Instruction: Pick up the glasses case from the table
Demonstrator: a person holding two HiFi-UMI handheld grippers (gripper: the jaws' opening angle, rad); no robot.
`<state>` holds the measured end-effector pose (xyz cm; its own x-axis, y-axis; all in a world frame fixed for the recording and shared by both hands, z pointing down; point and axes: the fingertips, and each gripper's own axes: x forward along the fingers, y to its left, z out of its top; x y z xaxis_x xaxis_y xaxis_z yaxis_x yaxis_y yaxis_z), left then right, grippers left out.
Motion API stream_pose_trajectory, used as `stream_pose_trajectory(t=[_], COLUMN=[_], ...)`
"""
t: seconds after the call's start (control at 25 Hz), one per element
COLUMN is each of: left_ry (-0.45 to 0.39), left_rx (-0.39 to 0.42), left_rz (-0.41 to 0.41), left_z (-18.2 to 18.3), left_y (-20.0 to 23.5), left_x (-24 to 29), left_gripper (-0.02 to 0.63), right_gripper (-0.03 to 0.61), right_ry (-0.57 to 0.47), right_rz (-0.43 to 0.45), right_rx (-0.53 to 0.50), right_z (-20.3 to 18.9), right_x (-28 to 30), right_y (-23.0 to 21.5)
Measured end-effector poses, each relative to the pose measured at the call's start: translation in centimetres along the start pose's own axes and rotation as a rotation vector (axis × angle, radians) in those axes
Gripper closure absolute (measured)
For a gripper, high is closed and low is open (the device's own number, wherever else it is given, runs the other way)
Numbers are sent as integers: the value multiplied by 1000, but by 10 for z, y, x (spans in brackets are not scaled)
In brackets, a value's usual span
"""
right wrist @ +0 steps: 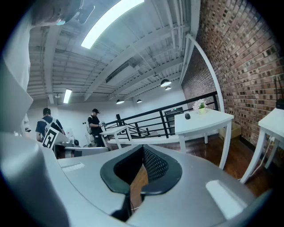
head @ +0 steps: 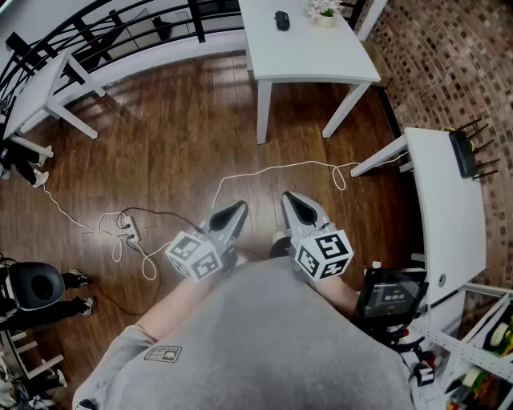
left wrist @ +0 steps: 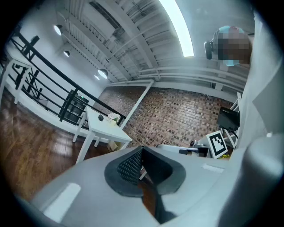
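The glasses case [head: 281, 20] is a small dark oval lying on the white table [head: 321, 64] far ahead of me, beside a small potted plant [head: 325, 14]. It also shows as a dark dot, the case [left wrist: 101, 118] in the left gripper view and the case [right wrist: 187, 116] in the right gripper view. My left gripper [head: 236, 210] and right gripper [head: 292, 198] are held close to my body over the wooden floor, far from the table. Both are shut with nothing between the jaws, as the left gripper [left wrist: 142, 150] and right gripper [right wrist: 143, 148] show in their own views.
A second white table [head: 449, 200] with a black router [head: 463, 152] stands at the right. A power strip [head: 128, 228] and cables lie on the floor to the left. A black railing [head: 120, 28] runs along the back. Two people [right wrist: 95, 124] stand in the distance.
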<state>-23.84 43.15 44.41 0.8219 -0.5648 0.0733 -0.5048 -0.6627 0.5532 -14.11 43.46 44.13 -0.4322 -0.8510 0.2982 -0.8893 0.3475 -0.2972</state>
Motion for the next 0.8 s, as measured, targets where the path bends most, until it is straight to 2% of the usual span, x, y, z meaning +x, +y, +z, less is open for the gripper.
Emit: stream_pose_trajectory(t=[0.28, 0.6, 0.8], left_ry=[8, 1, -10], left_rx=[-1, 33, 34], left_rz=[-18, 31, 68], left_z=[13, 43, 60], left_y=[13, 30, 39], left_x=[26, 145, 193], left_gripper=[612, 612, 612], right_gripper=[565, 565, 565], right_ry=[-33, -34, -20], right_rz=[-21, 20, 30], right_rx=[7, 21, 13], right_z=[22, 68, 88], right_x=[17, 53, 68], right_y=[-18, -124, -175])
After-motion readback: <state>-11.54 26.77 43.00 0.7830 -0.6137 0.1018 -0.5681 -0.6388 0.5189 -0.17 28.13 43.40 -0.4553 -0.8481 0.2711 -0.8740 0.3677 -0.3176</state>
